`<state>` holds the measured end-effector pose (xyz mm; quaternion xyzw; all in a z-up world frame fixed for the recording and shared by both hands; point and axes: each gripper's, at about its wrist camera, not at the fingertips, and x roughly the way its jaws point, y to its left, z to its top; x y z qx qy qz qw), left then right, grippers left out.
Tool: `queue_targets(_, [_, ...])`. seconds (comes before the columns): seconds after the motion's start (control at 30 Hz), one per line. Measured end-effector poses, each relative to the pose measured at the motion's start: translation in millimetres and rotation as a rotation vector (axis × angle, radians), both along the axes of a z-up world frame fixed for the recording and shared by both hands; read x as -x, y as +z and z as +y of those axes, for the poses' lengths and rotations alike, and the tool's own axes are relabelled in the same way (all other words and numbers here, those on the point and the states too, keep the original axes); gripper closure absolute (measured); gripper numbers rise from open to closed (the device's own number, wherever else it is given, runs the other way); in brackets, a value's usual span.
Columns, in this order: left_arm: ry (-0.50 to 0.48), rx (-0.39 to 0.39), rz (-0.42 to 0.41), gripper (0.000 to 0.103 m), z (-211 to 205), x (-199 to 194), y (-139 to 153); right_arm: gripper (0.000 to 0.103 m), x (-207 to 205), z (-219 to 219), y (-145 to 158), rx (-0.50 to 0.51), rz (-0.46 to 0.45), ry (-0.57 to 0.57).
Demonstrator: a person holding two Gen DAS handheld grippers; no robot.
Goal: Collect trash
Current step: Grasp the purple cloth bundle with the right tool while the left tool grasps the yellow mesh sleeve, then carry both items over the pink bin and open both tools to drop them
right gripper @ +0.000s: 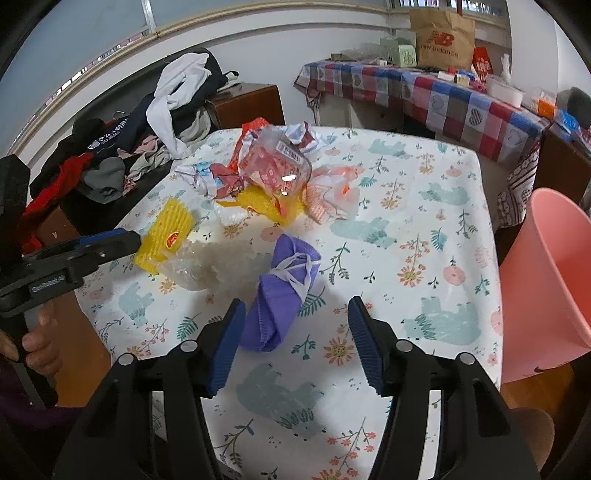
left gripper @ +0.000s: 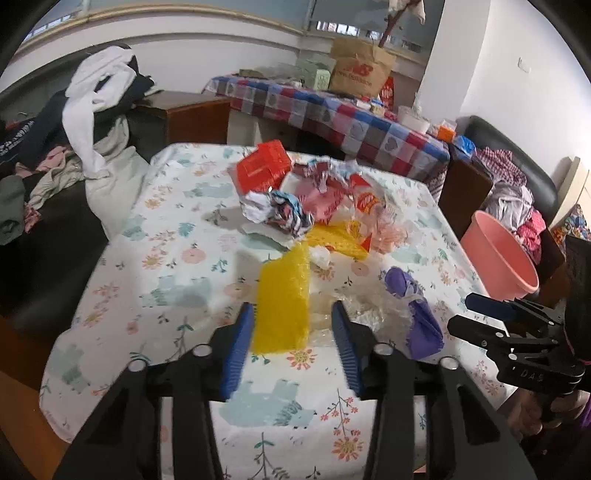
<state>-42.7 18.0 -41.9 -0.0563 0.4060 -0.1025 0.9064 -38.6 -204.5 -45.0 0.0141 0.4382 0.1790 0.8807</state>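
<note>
Where the yellow foam net (left gripper: pixel 282 306) lies lengthwise between the spread fingers of the left gripper (left gripper: pixel 291 339), it is reached first. The purple mask (right gripper: pixel 280 291) (axis slanted left) is framed off-centre by the spread, empty right gripper (right gripper: pixel 297 339).

I work over a table (right gripper: pixel 424 229) under a white cloth printed with bears and flowers. At my ten o'clock a dark sofa (left gripper: pixel 44 236) is heaped with clothes (right gripper: pixel 122 147). At one o'clock a second table wears a checked cloth (right gripper: pixel 443 92) below pale walls (left gripper: pixel 184 51) and a high window (right gripper: pixel 436 4).
</note>
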Motion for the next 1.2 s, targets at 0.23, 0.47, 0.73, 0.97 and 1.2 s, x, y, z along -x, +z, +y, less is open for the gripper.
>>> queue_targets(0.23, [-0.001,-0.001,0.054,0.094,2.7,-6.6,-18.1,0.045,-8.4,0.9,-8.2,-0.023,0.045,0.011])
queue_targets(0.47, [-0.005,-0.013,0.006,0.096,5.2,3.0,-4.8,0.078,-13.4,11.7,-22.7,-0.02,0.109,0.047])
queue_targets(0.73, [0.017,-0.013,-0.039,0.096,10.6,14.5,16.3,0.086,-4.8,-0.2,-14.3,-0.068,0.078,0.037])
queue_targets(0.97, [-0.002,0.005,-0.073,0.096,-4.5,19.3,32.0,0.086,12.8,-15.6,0.2,-0.079,0.003,0.029])
queue_targets(1.2, [-0.055,-0.019,-0.096,0.096,-48.2,16.1,49.8,0.086,26.9,-72.0,22.9,-0.129,-0.109,-0.07])
